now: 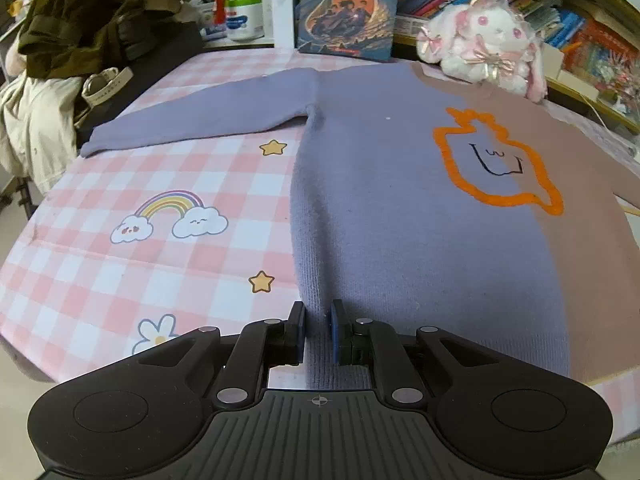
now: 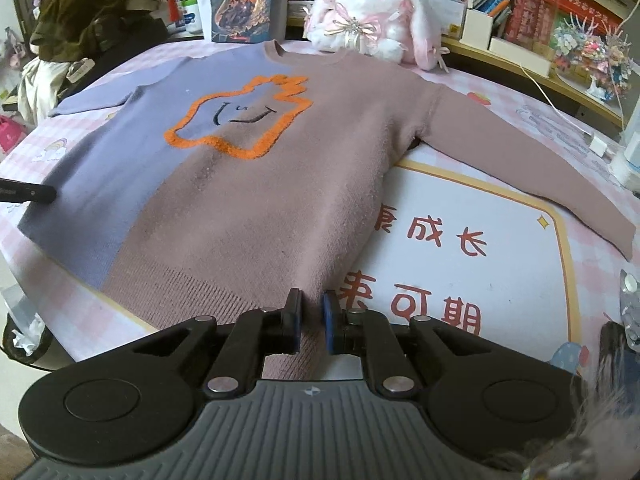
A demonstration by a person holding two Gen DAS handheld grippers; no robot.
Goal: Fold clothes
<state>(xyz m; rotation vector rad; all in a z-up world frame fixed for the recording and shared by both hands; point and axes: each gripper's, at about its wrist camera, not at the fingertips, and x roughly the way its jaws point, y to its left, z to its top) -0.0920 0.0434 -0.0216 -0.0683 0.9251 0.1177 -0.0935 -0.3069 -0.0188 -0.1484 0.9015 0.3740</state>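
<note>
At the far left of the table a heap of dark olive and cream clothes [image 1: 80, 28] spills past the edge of view, its shapes too tangled to tell apart. The pink checked cloth [image 1: 120, 280] with its rainbow and stars covers the table, and on it the sweater [image 1: 400, 200] lies spread flat, front up, its lilac sleeve stretched out toward that heap. The left gripper [image 1: 318, 334] is clenched on the ribbed hem of the lilac half, knit bunched between its blue pads; the hem directly under the tool's body is hidden. An orange outlined figure [image 1: 496, 160] with a small drawn face straddles the seam where lilac meets dusty pink. In the right wrist view the right gripper [image 2: 312, 326] pinches the hem of the pink half in the same way, near the lower corner of the sweater. A dark bar at the left rim there is cut off and cannot be identified. Behind the collar sit an upright book [image 2: 240, 0] and a white plush rabbit [image 2: 372, 12]. The pink sleeve runs out rightward, its cuff lying at the picture's edge. Blurred grey fur fills the bottom right corner, hard to make out.
</note>
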